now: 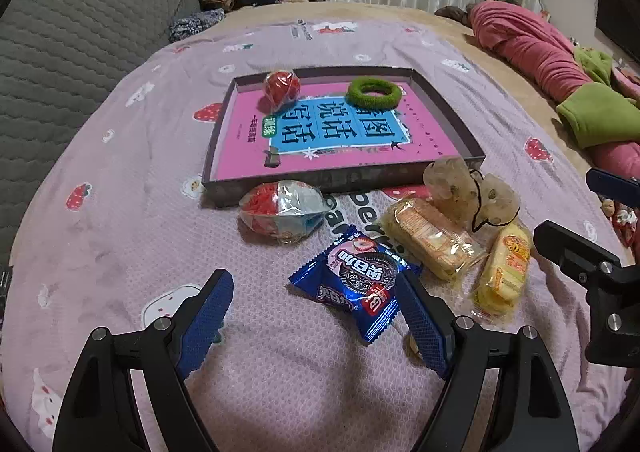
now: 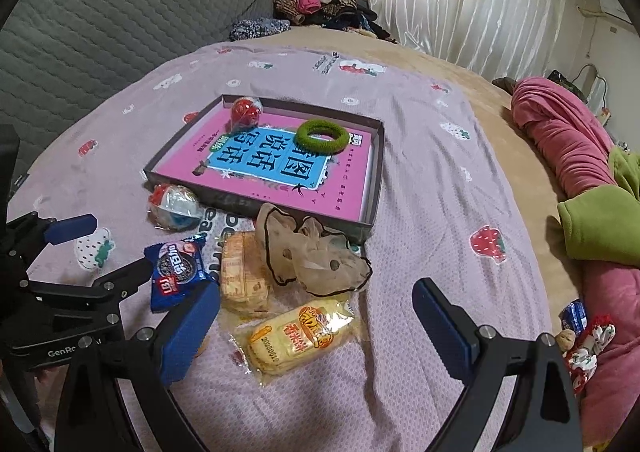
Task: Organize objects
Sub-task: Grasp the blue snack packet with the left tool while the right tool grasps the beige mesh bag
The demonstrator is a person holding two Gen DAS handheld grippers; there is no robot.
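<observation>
My left gripper (image 1: 314,280) hangs open just above the bed, with a blue cookie packet (image 1: 352,276) lying between its fingers and touching the right one. My right gripper (image 2: 316,288) is also open, over a yellow rice-cracker packet (image 2: 300,336). Beside it lie a second cracker packet (image 2: 242,280), a sheer beige hair tie (image 2: 320,256) and a wrapped red, white and blue ball (image 2: 176,206). Behind them a shallow dark tray (image 1: 320,182) holds a pink book (image 1: 248,156), a wrapped red ball (image 1: 282,88) and a green fuzzy ring (image 1: 374,92).
Everything rests on a pink strawberry-print blanket (image 1: 120,212) spread over a bed. A grey quilted headboard (image 1: 72,52) rises on the left. Rolled pink and green bedding (image 2: 580,180) lies along the right side, and a clothes pile (image 2: 320,4) sits at the back.
</observation>
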